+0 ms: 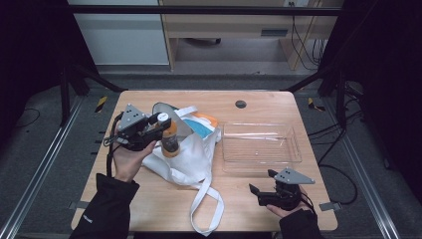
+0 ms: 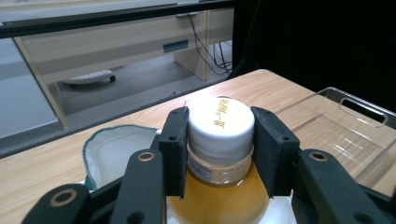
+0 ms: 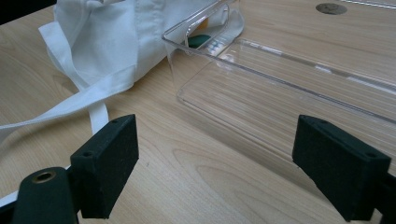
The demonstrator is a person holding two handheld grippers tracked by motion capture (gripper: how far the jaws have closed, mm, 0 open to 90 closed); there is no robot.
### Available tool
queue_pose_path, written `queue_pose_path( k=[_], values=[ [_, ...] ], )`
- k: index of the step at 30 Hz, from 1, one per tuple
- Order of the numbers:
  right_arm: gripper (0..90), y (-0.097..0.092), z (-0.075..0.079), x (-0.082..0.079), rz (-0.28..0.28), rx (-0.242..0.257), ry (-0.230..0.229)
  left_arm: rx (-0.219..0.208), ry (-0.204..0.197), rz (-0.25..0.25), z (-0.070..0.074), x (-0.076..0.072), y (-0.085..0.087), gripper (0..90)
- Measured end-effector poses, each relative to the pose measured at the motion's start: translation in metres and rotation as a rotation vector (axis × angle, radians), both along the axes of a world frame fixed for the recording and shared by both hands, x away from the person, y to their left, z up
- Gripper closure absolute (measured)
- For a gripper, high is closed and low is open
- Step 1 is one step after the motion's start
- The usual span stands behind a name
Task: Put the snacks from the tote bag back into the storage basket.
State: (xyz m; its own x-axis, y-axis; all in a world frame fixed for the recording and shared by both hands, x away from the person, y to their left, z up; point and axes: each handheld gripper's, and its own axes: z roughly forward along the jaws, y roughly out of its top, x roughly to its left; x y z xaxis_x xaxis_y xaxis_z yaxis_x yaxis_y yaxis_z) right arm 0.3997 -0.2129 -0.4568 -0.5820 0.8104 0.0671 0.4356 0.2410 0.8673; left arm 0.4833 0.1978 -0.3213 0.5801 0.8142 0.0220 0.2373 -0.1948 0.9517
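Observation:
A bottle of orange drink with a white cap hangs over the white cloth bag. My left gripper is shut on its cap, one black pad on each side. In the left gripper view the bottle stands upright between the jaws. My right gripper rests low at the table's front right, open, with nothing between its pads. It faces the clear plastic tray.
The clear tray lies right of the bag on the wooden table. A teal-rimmed pouch and orange-and-blue items show at the bag's mouth. The bag's strap trails toward the front edge. A dark hole sits near the far edge.

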Motion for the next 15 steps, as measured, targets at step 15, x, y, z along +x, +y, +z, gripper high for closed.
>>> queue_pose_path(
  k=[15],
  values=[
    [14.7, 0.0, 0.0, 0.0, 0.002, -0.003, 0.004, 0.008, -0.012, -0.082, 0.006, -0.016, -0.02, 58.5]
  ],
)
